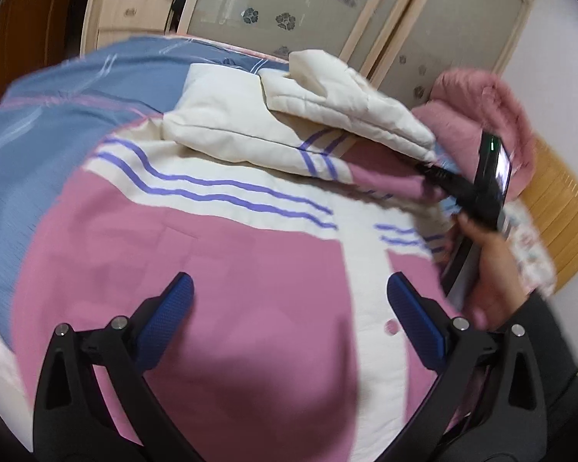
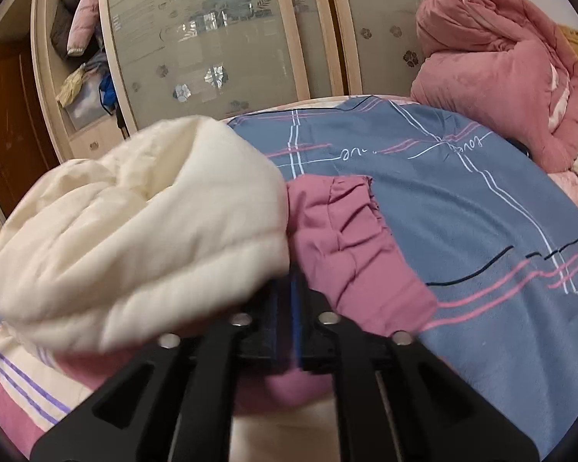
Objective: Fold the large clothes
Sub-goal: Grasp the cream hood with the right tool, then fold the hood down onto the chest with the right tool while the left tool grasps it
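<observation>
Blue plaid bedsheet (image 2: 462,208) under quilted pink-cream jacket (image 1: 219,269); left fingers (image 1: 289,308) spread, right fingers (image 2: 289,308) clenching its sleeve (image 2: 343,238)

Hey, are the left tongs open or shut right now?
Open. In the left wrist view the left tongs show both blue fingers spread wide apart above the pink and cream jacket, gripping nothing.

Jacket (image 1: 250,254) on bedsheet (image 2: 462,208), rolled quilt (image 2: 497,69) behind, wardrobe (image 2: 219,38) beyond bed

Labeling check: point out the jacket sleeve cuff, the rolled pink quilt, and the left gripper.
jacket sleeve cuff (image 2: 339,227), right wrist view, gathered pink cuff.
rolled pink quilt (image 2: 493,61), right wrist view, upper roll.
left gripper (image 1: 291,308), left wrist view, between fingertips.
</observation>
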`<control>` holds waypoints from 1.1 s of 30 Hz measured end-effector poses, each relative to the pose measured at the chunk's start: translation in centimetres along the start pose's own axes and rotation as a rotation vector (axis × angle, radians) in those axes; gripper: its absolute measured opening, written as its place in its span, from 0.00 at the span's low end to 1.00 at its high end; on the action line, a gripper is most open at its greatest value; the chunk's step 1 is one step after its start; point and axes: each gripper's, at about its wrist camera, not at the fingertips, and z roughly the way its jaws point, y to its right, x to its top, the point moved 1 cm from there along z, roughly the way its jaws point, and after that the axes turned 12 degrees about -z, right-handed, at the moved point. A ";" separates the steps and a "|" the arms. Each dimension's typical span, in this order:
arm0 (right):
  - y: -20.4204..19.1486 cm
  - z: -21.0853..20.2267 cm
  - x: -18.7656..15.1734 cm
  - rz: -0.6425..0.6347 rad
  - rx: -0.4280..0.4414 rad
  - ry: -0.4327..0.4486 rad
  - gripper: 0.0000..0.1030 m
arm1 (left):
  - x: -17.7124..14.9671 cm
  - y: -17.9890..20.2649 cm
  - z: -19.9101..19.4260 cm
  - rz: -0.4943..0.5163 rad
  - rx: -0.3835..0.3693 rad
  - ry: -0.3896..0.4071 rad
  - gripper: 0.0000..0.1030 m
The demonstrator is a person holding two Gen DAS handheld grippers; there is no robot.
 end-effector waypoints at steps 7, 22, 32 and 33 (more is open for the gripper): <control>1.9 -8.4 -1.0 0.275 0.161 0.138 0.96 | 1.0 -2.1 0.2 -0.191 -0.200 0.025 0.98; 4.8 -10.9 -4.1 0.489 0.329 0.167 0.97 | 9.2 6.8 14.5 -0.519 -0.428 -0.146 0.98; 5.7 -10.9 -4.5 0.477 0.367 0.138 0.97 | 11.7 7.7 17.3 -0.555 -0.297 -0.162 0.14; 5.8 -10.9 -4.6 0.473 0.368 0.136 0.97 | 11.4 7.9 16.5 -0.496 -0.266 -0.156 0.15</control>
